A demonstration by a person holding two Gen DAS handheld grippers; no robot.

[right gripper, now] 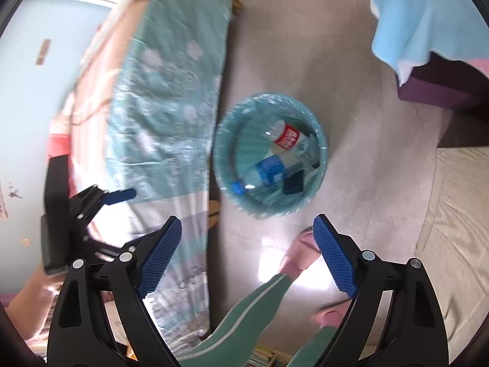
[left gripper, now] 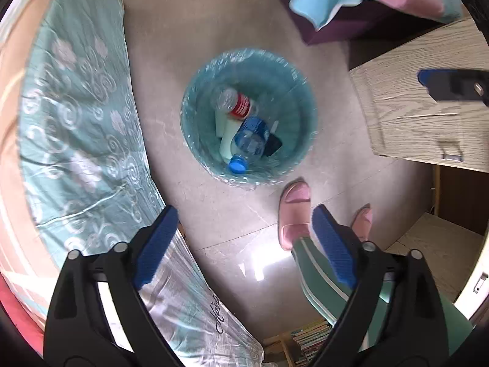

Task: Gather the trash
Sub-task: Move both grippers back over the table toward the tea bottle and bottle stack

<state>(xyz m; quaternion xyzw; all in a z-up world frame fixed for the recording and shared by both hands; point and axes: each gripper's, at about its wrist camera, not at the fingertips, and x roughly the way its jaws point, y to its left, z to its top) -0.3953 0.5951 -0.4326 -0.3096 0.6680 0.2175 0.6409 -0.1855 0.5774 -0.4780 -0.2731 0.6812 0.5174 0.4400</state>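
Note:
A teal trash bin (left gripper: 195, 98) with a clear liner stands on the floor; it also shows in the right wrist view (right gripper: 226, 150). Inside lie a red-labelled bottle (left gripper: 241, 105), a blue-capped bottle (left gripper: 249, 142), a white container (left gripper: 227, 140) and a small black item (left gripper: 272, 145). My left gripper (left gripper: 244, 217) is open and empty above the floor, just short of the bin. My right gripper (right gripper: 247, 229) is open and empty, also above the floor near the bin. The right gripper's finger (left gripper: 449, 84) shows at the right edge of the left view; the left gripper (right gripper: 101, 200) shows at the left of the right view.
A bed with a teal floral cover (left gripper: 79, 128) runs along the left. A wooden cabinet (left gripper: 421, 116) stands at the right. A purple box (left gripper: 342, 27) under blue and pink cloth is at the back. The person's pink slippers (left gripper: 295, 214) stand by the bin.

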